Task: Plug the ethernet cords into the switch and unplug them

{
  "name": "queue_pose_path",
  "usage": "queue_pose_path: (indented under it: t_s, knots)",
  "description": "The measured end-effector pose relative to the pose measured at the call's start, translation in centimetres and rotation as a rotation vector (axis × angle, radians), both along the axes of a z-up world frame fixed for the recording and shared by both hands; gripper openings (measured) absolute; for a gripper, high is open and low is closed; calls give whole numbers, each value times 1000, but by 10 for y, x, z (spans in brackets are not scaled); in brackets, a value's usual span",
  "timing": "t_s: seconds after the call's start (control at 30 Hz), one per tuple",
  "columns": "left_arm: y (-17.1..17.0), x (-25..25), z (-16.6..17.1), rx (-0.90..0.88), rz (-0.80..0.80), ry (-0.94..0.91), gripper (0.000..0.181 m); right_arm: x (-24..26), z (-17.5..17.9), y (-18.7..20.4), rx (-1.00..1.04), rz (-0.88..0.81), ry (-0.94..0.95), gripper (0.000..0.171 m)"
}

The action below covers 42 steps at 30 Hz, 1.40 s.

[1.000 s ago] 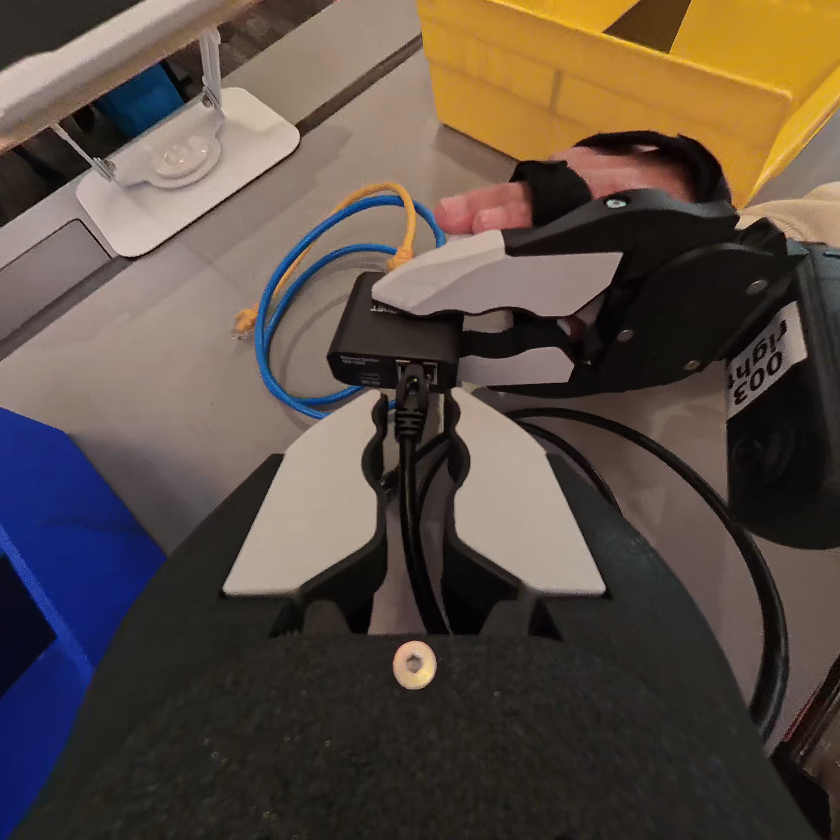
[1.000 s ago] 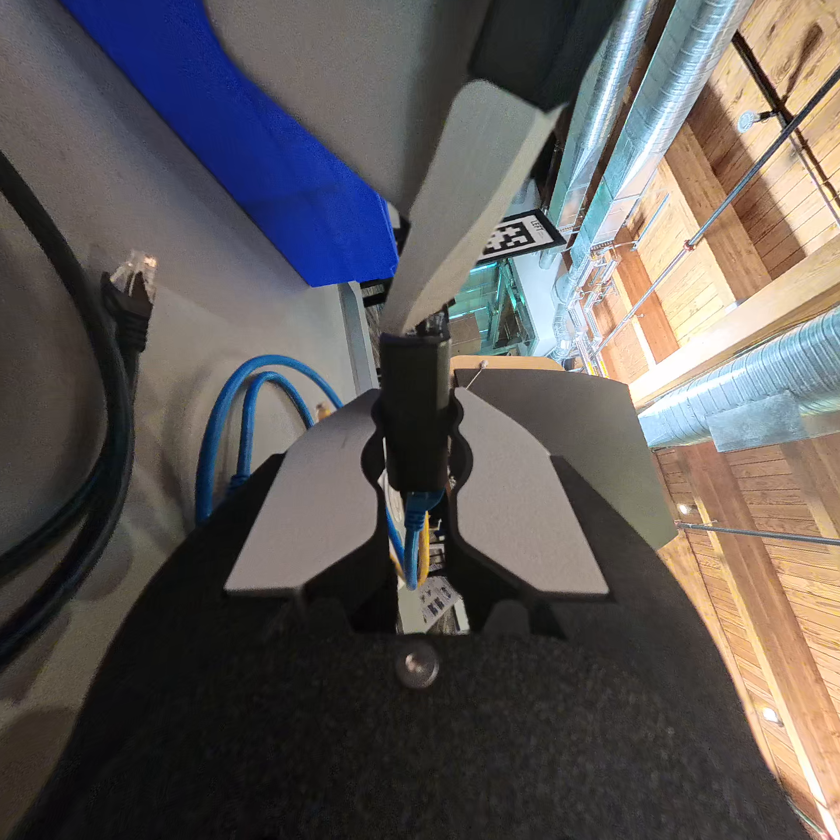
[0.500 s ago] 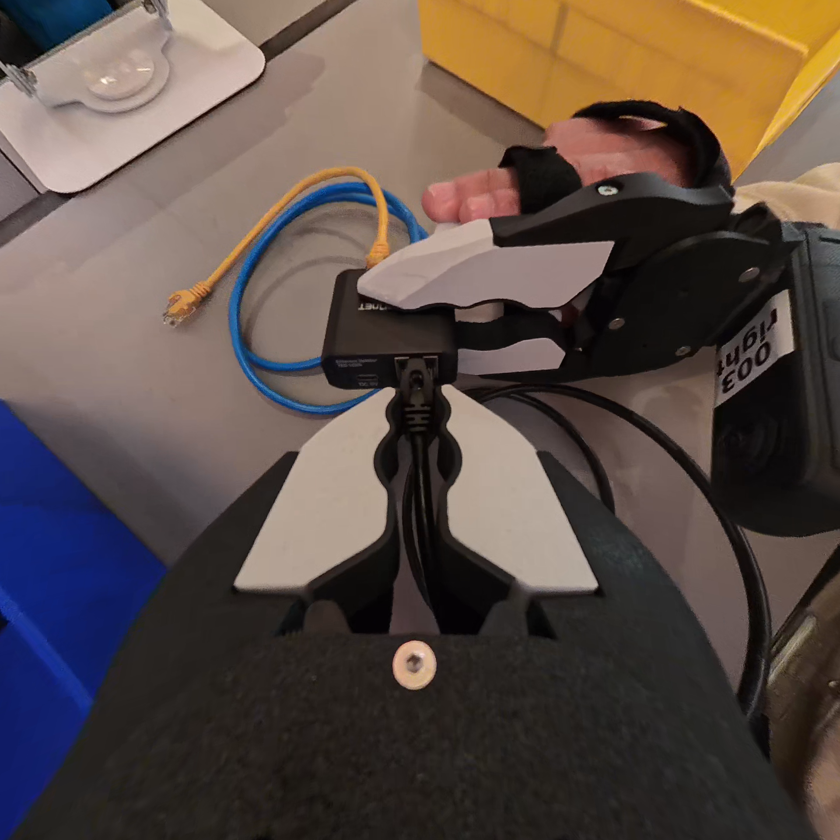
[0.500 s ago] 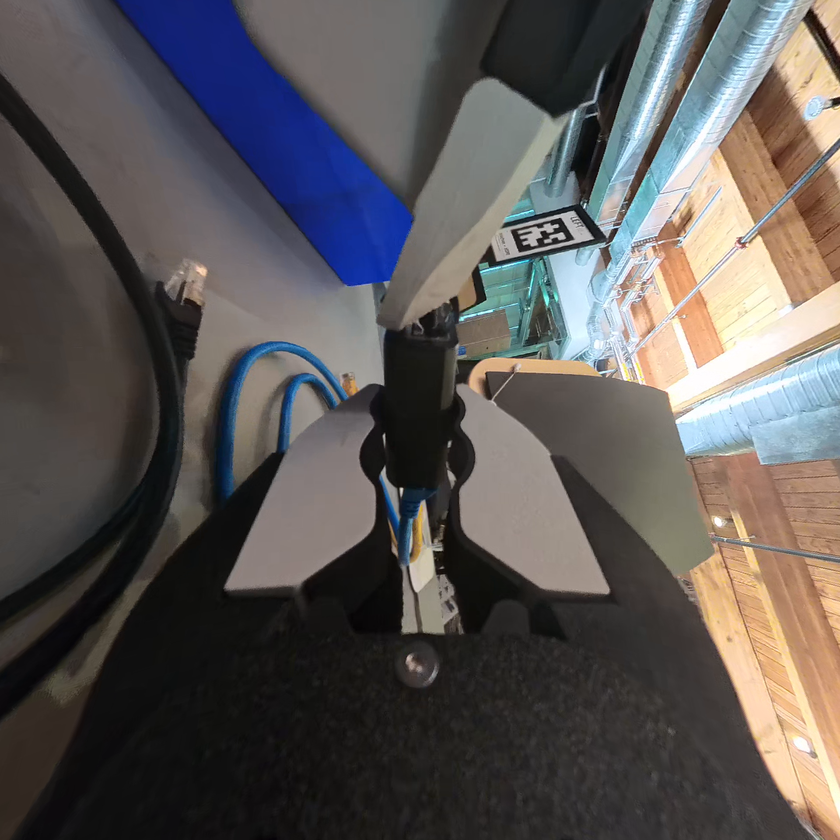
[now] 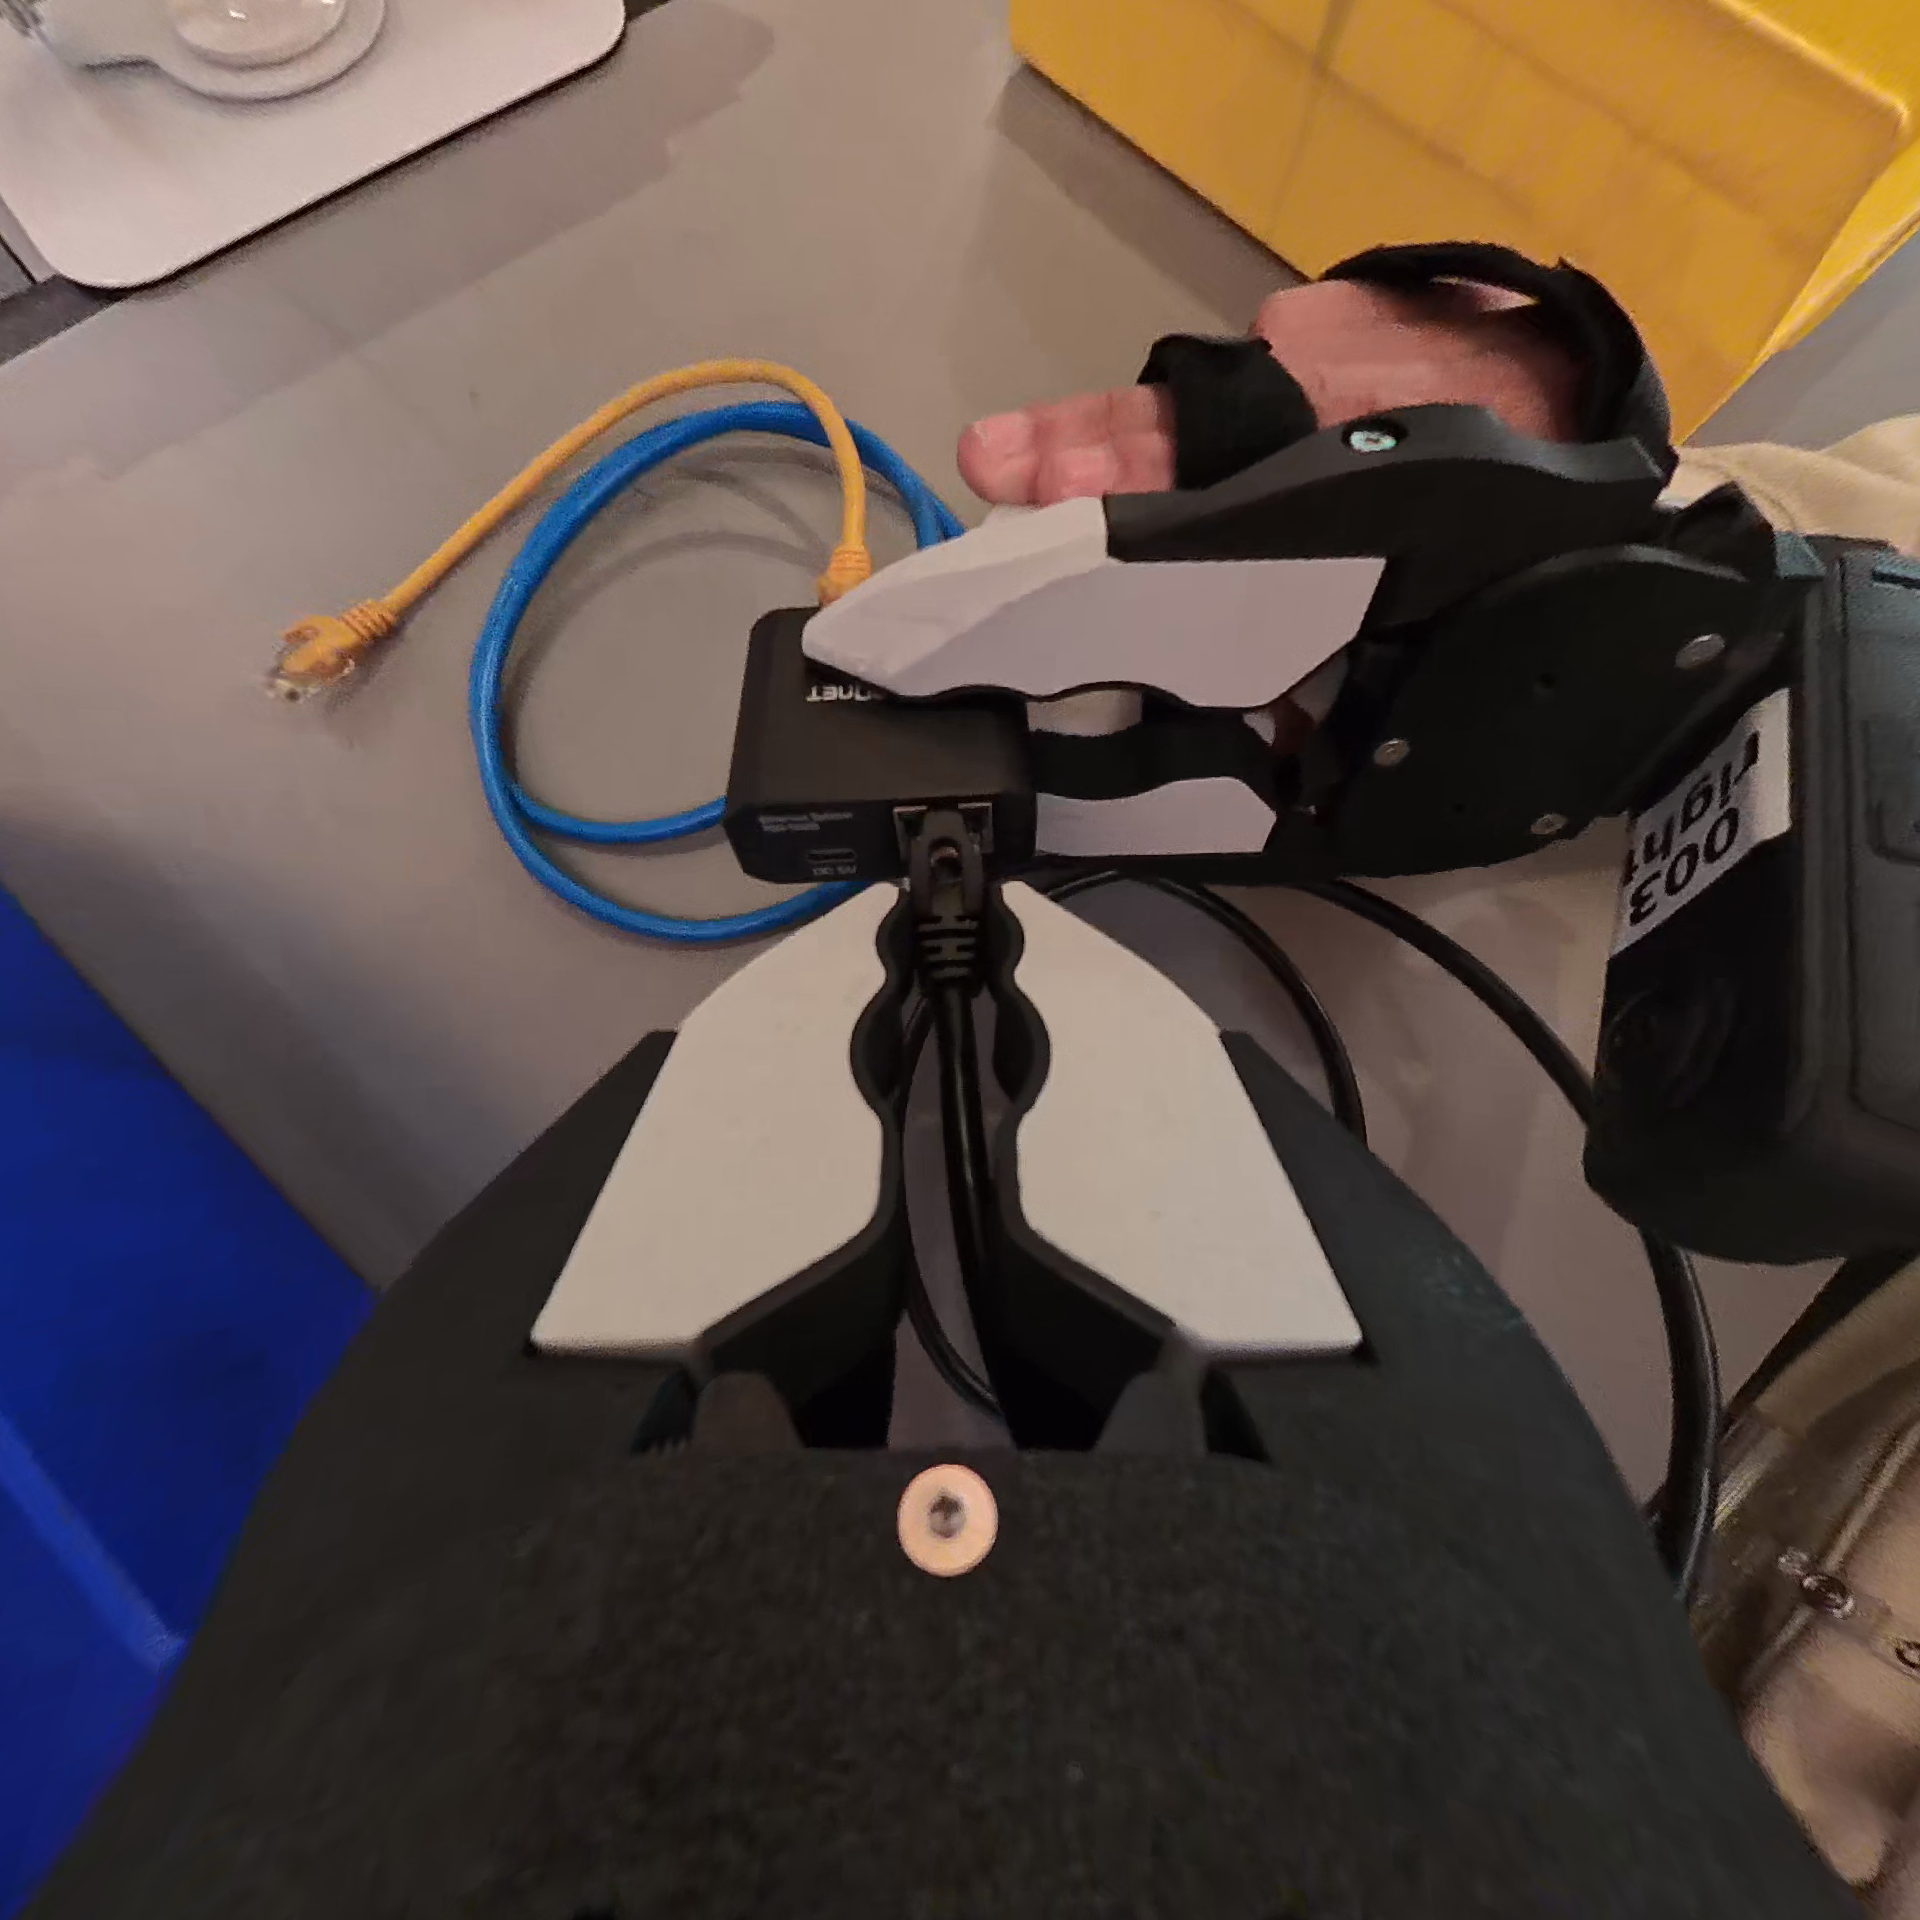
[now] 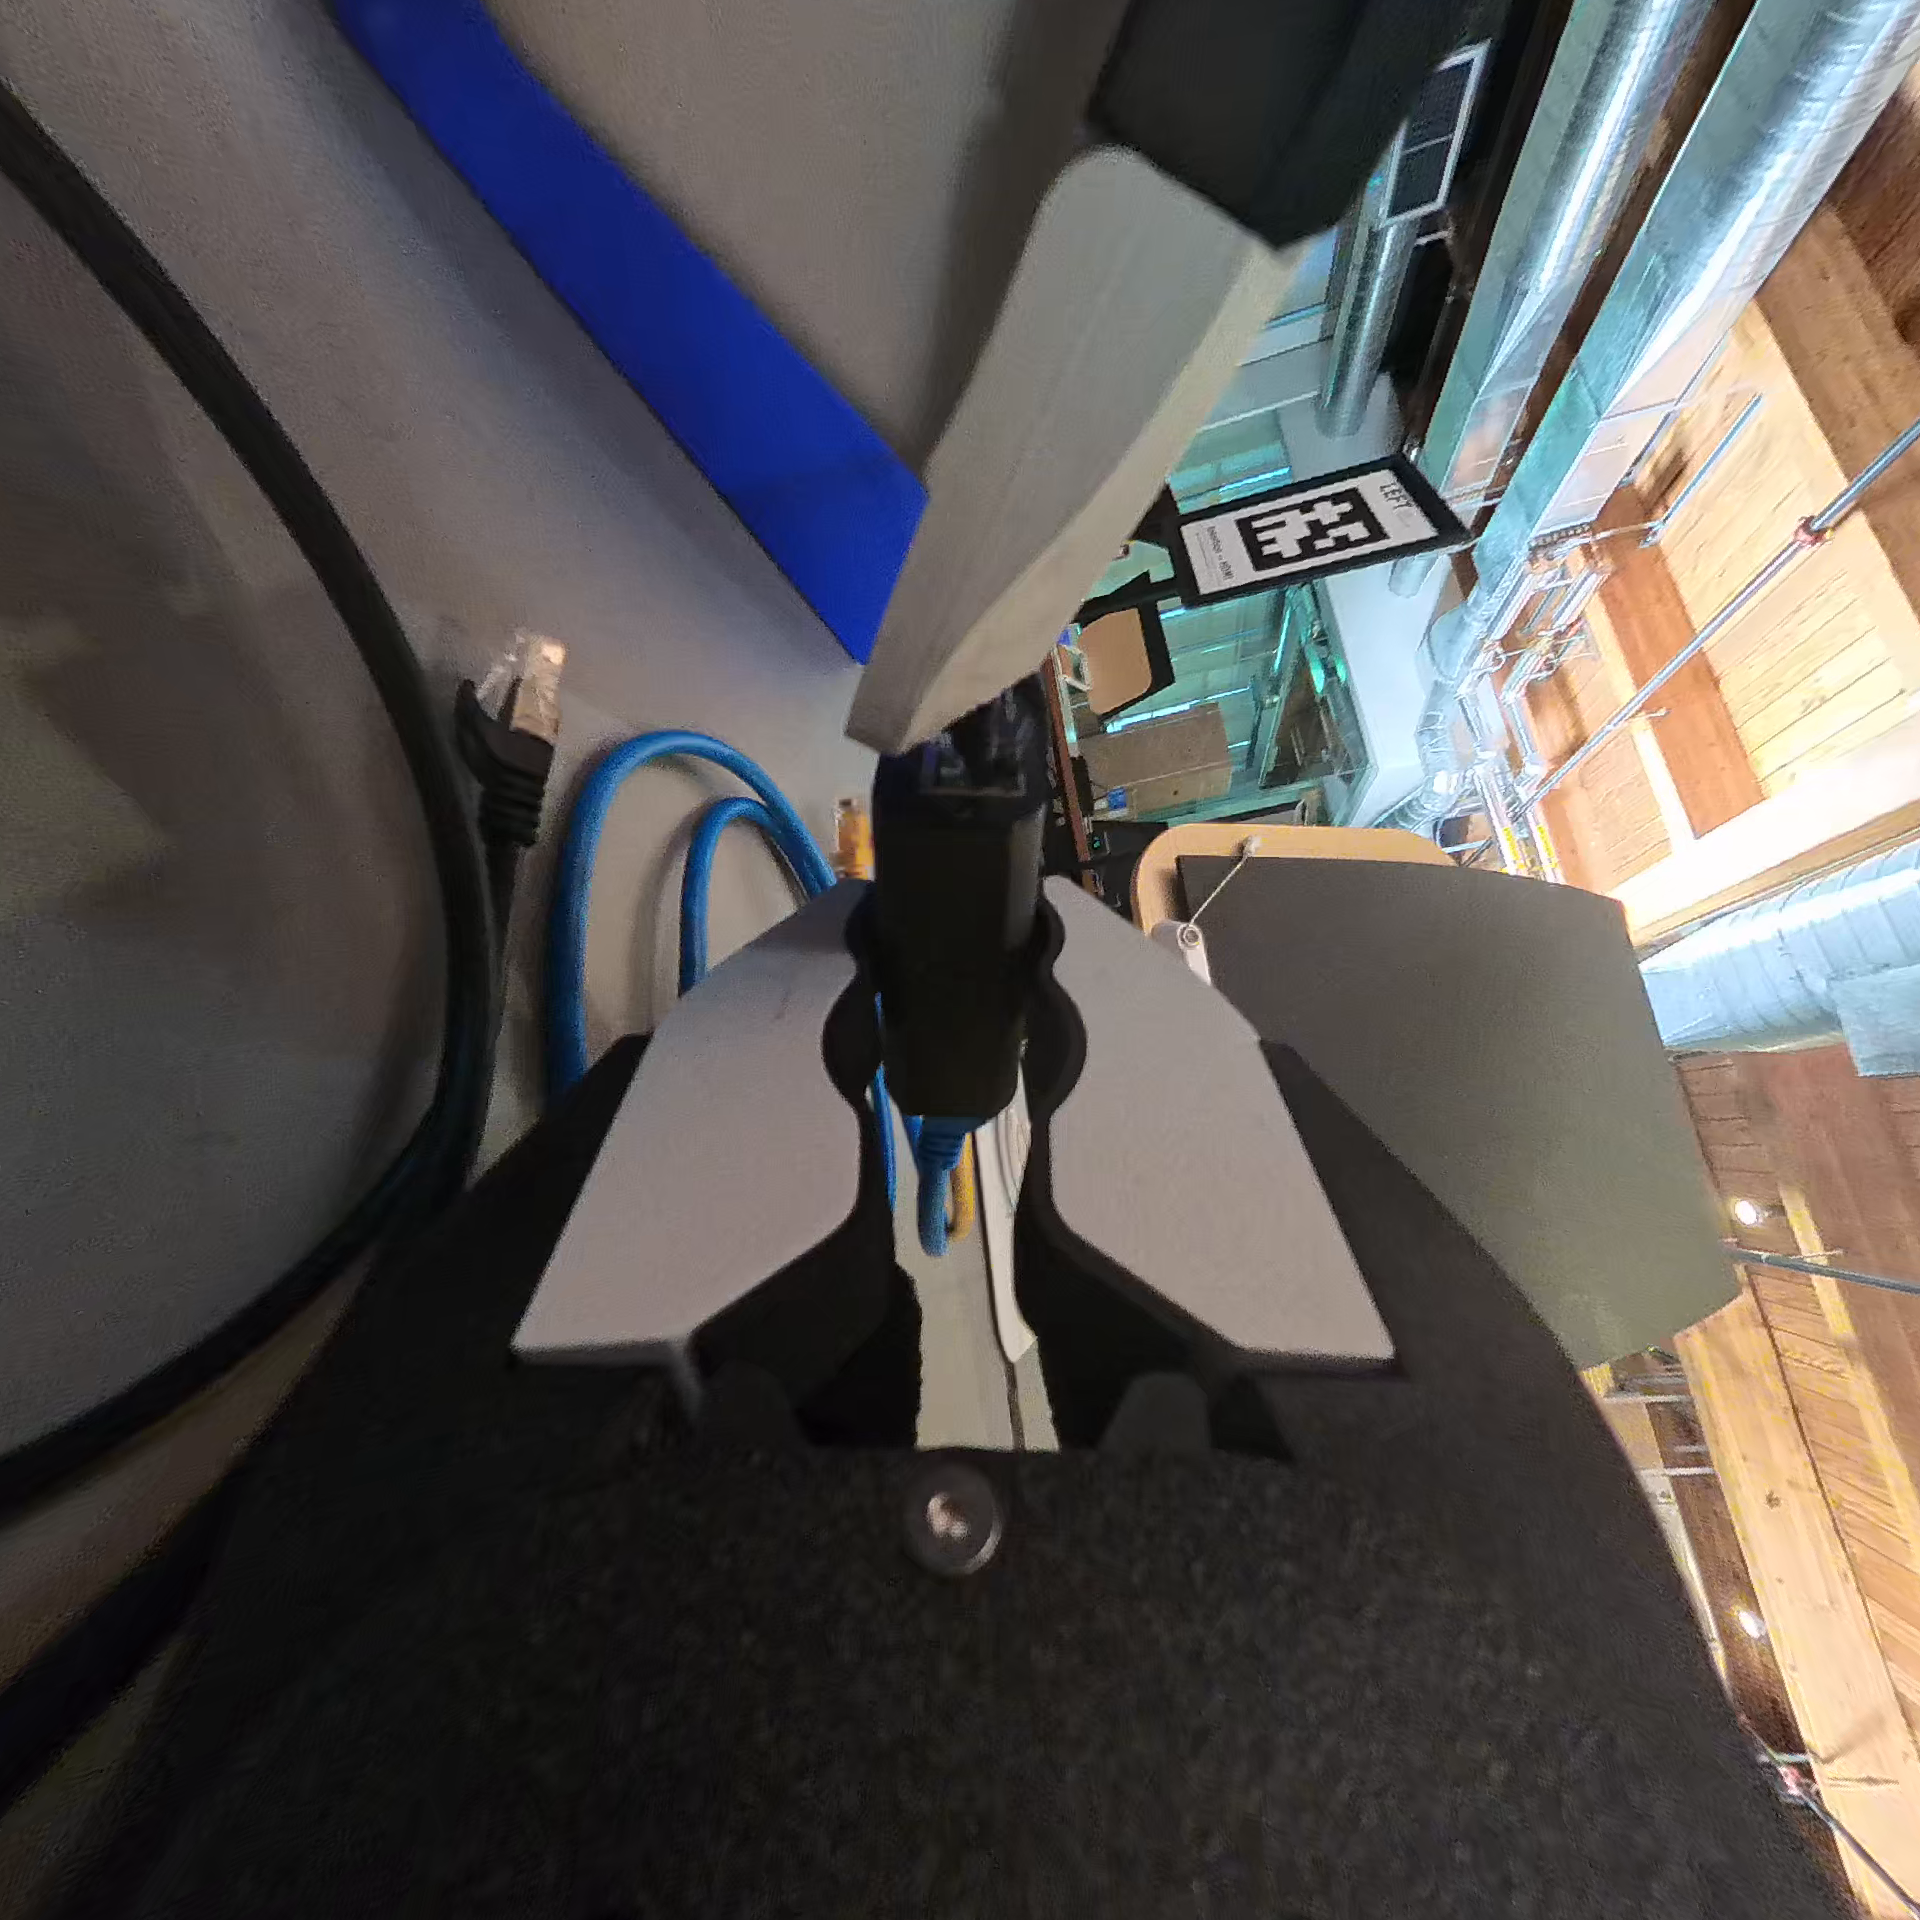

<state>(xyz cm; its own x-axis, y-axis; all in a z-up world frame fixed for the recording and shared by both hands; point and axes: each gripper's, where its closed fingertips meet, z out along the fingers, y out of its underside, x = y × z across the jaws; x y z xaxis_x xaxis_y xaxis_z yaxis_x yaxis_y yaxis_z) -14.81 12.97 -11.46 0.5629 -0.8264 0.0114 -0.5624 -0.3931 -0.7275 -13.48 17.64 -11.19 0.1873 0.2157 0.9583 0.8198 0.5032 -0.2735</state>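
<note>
The right tongs (image 5: 914,748) clamp the black switch (image 5: 873,769), lifted off the table (image 5: 260,935). The left tongs (image 5: 951,914) pinch the black cord (image 5: 948,935) just behind its plug — it sits at a port, seemingly seated. The blue cord (image 5: 582,831) is already plugged in; the yellow cord (image 5: 623,416) seems to be — its other end lies loose beyond both tongs. Unplugging remains.

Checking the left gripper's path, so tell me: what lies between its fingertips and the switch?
Only the black cord's plug. It bridges the short gap from the left gripper to the switch, as the left wrist view shows.
</note>
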Motion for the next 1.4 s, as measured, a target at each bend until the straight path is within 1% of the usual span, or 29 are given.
queue_pose_path:
  t_s: [0.1, 0.23, 0.4, 0.47, 0.53, 0.57, 0.6, 0.63, 0.7, 0.77, 0.8, 0.87, 0.9, 1.03, 1.07, 1.1, 1.17, 1.23, 1.27, 1.3, 1.4]
  knots:
    - [-2, -5, -2, -6, 31, 16, 12, -4, -1, -1, 12, -20, -20, 25]
    - [-5, -8, -4, 55, 74, 89, 13, -7, -3, -2, 8, -32, -32, 25]
    - [-5, -5, -4, 50, 72, 58, 13, -7, -6, -1, -50, -41, -4, 26]
    - [-5, -1, -2, 23, 60, 6, 13, -5, -2, -3, -38, 8, 1, 25]
    - [-4, 4, 3, 10, 25, -43, 13, -2, 0, -1, -64, 34, 53, 25]
    - [-5, 7, 6, 1, -4, -75, 17, -1, 1, -1, -84, 37, 61, 24]
    - [-8, 11, 12, -6, -46, -132, 27, 2, 6, 0, -87, 37, 93, 25]
    - [-10, 13, 21, -12, -82, -202, 32, 6, 12, 0, -93, 42, 138, 25]
    - [-11, 10, 49, -4, -132, -366, 54, 12, 16, -1, -142, 81, 216, 25]
    - [-13, 0, 83, 16, -185, -531, 55, 12, 18, -9, -198, 174, 281, 24]
    - [-14, -5, 99, 41, -222, -600, 56, 13, 21, -11, -217, 189, 315, 25]
    - [-20, -16, 129, 86, -292, -709, 56, 11, 28, -16, -278, 264, 393, 24]
    - [-24, -22, 146, 113, -330, -764, 59, 14, 31, -15, -291, 266, 429, 25]
    - [-19, -58, 198, 188, -304, -876, 59, 21, 50, -23, -367, 384, 581, 24]
    - [-14, -68, 207, 205, -279, -877, 53, 22, 55, -27, -393, 422, 624, 25]
    - [-10, -75, 206, 205, -251, -830, 36, 23, 63, -33, -425, 476, 673, 24]
    - [-7, -74, 186, 194, -267, -662, 35, 22, 83, -47, -500, 596, 772, 24]
    - [-19, -54, 153, 174, -387, -561, 58, 18, 98, -63, -613, 727, 826, 24]
    - [-29, -40, 137, 137, -455, -546, 58, 16, 103, -69, -665, 777, 843, 24]
    - [-36, -27, 124, 114, -495, -544, 54, 13, 105, -75, -705, 818, 858, 24]
    - [-45, 1, 115, 163, -563, -626, 54, 3, 102, -87, -779, 870, 826, 25]
